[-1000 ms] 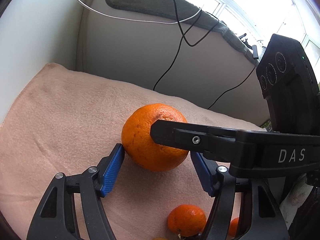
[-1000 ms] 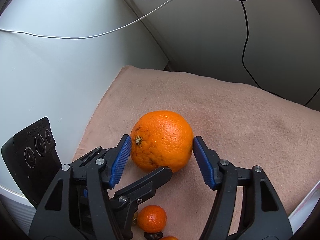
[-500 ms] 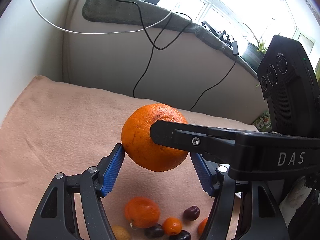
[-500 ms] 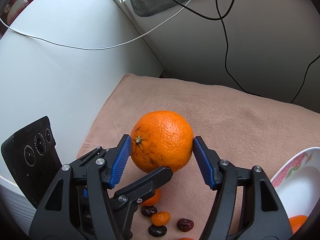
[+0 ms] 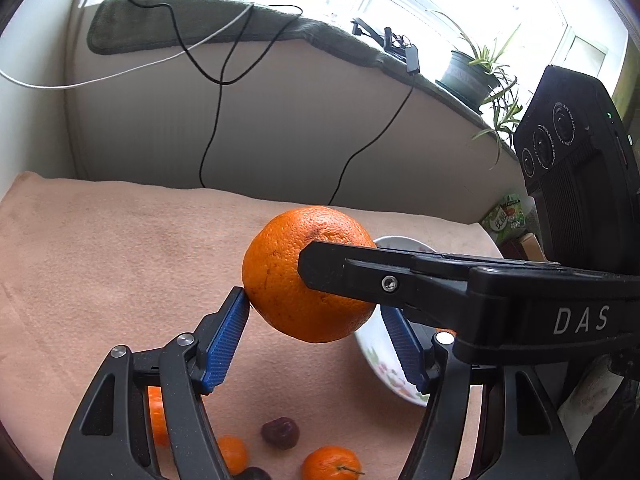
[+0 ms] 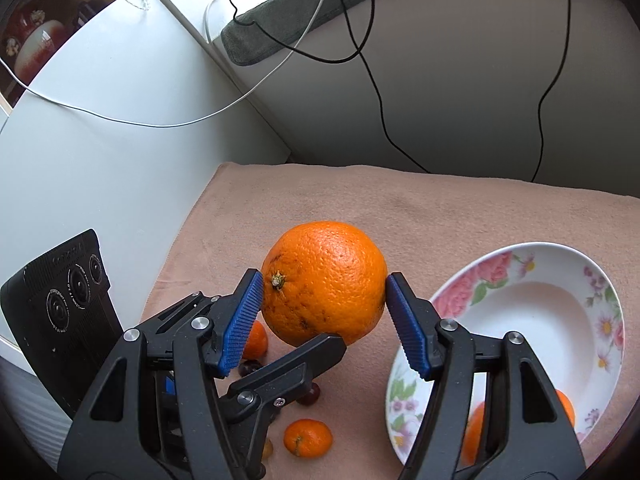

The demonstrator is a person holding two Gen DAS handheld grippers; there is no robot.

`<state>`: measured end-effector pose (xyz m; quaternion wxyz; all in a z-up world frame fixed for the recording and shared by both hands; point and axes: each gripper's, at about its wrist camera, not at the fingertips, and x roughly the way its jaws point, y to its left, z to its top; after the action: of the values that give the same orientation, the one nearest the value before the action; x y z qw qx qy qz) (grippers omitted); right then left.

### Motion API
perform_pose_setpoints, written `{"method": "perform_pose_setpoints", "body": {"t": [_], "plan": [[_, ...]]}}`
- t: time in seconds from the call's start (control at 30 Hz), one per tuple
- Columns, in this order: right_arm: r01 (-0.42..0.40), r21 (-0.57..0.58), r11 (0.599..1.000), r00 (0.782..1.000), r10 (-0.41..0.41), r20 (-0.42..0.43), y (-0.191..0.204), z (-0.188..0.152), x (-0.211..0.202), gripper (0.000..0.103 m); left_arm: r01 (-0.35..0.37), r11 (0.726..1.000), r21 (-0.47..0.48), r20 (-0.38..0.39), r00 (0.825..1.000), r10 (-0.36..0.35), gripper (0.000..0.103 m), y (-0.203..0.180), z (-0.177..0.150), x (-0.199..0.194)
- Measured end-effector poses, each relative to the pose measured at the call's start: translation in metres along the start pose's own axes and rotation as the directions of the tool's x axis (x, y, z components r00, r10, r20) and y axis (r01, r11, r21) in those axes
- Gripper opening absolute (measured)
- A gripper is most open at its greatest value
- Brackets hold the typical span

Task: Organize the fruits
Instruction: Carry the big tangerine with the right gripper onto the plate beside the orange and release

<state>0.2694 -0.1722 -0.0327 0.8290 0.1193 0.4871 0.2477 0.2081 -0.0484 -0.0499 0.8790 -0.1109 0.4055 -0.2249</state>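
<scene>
Above the blanket (image 6: 460, 208), the large orange (image 6: 326, 280) is clamped by both tongs: right tongs (image 6: 324, 312) and left tongs (image 5: 316, 336). Beside it, the floral bowl (image 6: 560, 264) is seen.

The big orange (image 6: 325, 282), pinched by both grippers, has risen off the pink blanket (image 6: 460, 216) toward the flowered bowl (image 6: 536, 308), now in view.

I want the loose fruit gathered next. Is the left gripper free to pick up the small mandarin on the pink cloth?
Probably not: the left gripper and right gripper are both clamped on the big orange; the mandarin lies unobstructed.
</scene>
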Motion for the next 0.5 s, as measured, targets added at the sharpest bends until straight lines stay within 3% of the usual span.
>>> {"method": "perform_pose_setpoints", "body": {"t": [0.5], "plan": [[0.038, 0.086, 0.996, 0.998, -0.041, 0.040, -0.063, -0.012, -0.041, 0.067, 0.050, 0.996, 0.076, -0.073, 0.996, -0.044, 0.068, -0.063, -0.006, 0.034]]}}
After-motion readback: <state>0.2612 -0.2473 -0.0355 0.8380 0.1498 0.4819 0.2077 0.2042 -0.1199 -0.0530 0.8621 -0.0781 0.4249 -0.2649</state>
